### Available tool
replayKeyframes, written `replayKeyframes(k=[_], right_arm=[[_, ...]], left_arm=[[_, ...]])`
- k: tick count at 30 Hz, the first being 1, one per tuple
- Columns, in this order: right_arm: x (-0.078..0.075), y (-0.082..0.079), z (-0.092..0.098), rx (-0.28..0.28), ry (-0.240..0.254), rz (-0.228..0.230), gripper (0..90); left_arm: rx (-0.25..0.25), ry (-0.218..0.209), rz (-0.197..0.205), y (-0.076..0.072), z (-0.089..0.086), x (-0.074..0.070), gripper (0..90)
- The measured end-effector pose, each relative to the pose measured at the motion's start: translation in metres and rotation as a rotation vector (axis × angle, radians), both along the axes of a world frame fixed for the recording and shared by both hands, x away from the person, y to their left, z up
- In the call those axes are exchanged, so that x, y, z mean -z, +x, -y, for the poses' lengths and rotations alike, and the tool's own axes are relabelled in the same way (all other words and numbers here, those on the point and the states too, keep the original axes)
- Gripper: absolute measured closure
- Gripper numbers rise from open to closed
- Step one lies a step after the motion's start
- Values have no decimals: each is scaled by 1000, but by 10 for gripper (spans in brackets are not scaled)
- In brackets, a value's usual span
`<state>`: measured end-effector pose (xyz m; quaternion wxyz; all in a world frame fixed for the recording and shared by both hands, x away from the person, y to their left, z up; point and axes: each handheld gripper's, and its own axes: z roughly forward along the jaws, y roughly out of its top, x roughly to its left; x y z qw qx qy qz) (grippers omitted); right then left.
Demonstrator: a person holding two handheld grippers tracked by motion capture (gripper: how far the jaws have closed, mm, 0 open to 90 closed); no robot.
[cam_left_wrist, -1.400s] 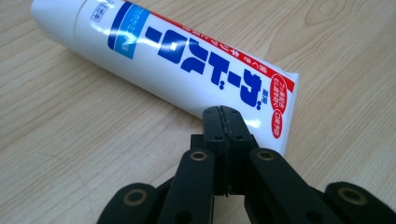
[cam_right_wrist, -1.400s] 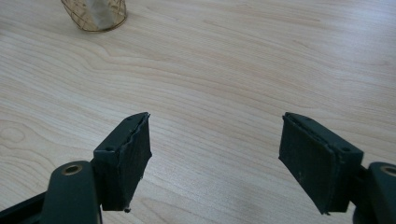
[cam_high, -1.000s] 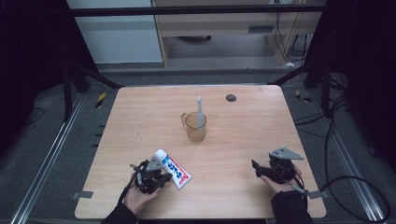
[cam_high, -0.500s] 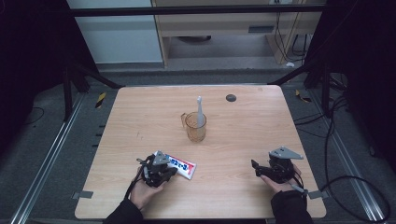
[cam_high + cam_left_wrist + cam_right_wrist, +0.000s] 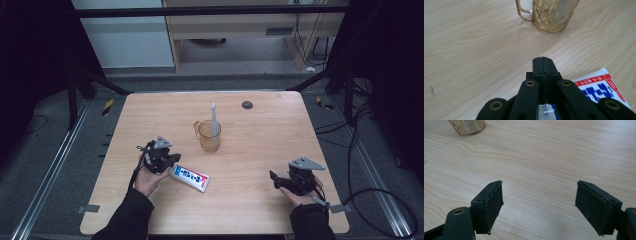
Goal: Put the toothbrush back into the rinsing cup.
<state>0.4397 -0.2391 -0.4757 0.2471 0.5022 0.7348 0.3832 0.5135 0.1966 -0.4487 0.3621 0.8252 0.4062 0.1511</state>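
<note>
Though shut, L claw [image 5: 175,159] farther in vs. before

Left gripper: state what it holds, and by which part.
The left gripper is shut on the toothpaste tube, pinching its flat crimped end; the rest lies on the table.

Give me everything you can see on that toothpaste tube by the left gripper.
The toothpaste tube is a flat white tube with blue lettering and red trim, soft plastic by its look. It lies flat on the wooden table, slanted, in front of the amber cup and apart from it. Its upper-left end runs under the left gripper, whose jaws are shut; whether they pinch it I cannot tell.
</note>
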Motion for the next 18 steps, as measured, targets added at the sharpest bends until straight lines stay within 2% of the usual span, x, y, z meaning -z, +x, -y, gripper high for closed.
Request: replayKeyframes(k=[4, 6, 18], right_arm=[[1, 1, 0, 0, 0, -6, 221], [2, 1, -1, -4, -2, -8, 221], [3, 3, -3, -14, -5, -13, 219]], left_arm=[[3, 13, -20, 9, -1, 4, 894], [11, 46, -39, 13, -2, 12, 894], [35, 96, -58, 11, 1, 16, 894]])
